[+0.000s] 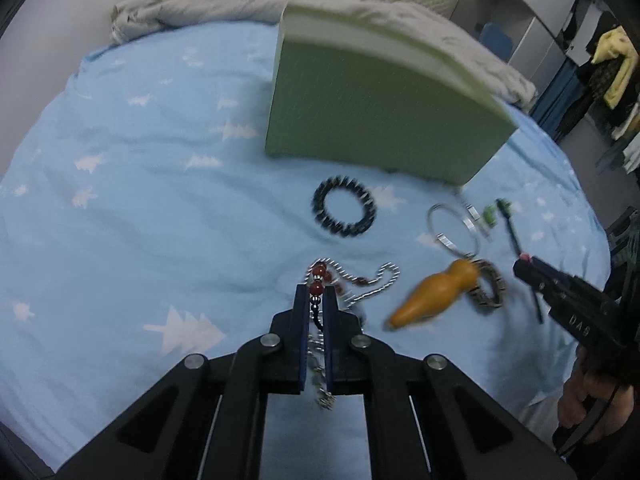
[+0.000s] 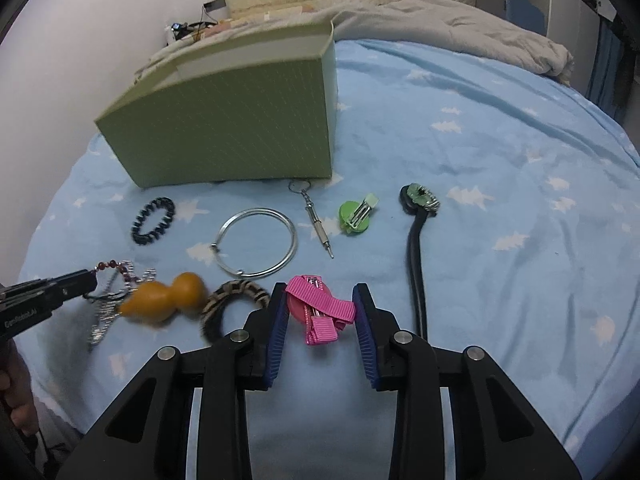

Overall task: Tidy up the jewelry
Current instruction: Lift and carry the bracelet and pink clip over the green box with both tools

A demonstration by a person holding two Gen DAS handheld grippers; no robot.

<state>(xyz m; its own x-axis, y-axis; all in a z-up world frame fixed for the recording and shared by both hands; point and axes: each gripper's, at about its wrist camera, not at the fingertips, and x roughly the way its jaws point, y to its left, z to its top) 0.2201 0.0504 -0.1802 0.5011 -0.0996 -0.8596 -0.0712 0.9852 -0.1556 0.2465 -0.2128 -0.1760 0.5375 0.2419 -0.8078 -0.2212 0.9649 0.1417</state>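
My left gripper (image 1: 318, 292) is shut on a silver chain with red beads (image 1: 352, 280), which lies on the blue bedsheet. An orange gourd pendant (image 1: 432, 296) beside it is blurred. In the right wrist view the same left gripper (image 2: 90, 280) pinches the chain (image 2: 116, 270) next to the gourd (image 2: 164, 298). My right gripper (image 2: 320, 300) is shut on a pink ribbon hair clip (image 2: 320, 310), with a pad against each side. An open green box (image 2: 224, 120) stands behind the jewelry.
On the sheet lie a black bead bracelet (image 2: 154, 220), a silver bangle (image 2: 256, 242), a patterned bracelet (image 2: 234, 304), a keyring tool (image 2: 316, 220), a green clip (image 2: 354, 216) and a black cord with a green pendant (image 2: 420, 196). A grey blanket (image 2: 460, 20) lies behind.
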